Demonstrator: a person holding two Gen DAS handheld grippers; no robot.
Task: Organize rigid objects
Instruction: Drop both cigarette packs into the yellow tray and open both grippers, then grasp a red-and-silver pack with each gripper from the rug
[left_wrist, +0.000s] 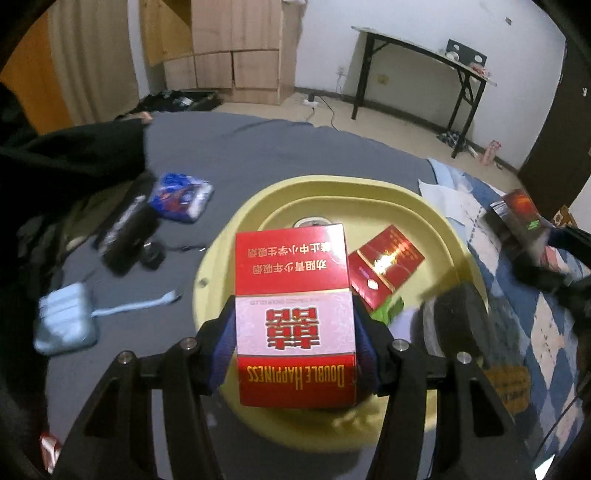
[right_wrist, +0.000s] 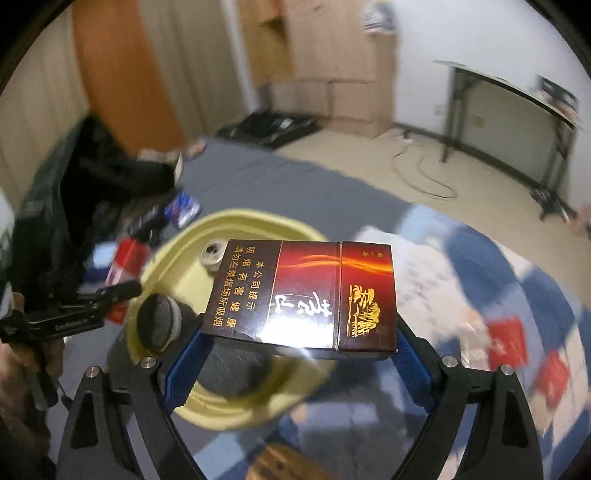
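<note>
Held over the tray: one pack. In the tray: another pack, can behind, round pad right. Pouch left.

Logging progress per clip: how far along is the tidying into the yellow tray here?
Done: a red pack, a can and a dark round object lie in the yellow tray. In hand: left gripper holds the Double Happiness pack, right gripper the dark pack. Left: red packs on the bedding.

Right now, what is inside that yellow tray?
In the yellow tray lie a dark red pack, a small can and a round dark disc. The held red box hides the rest.
</note>
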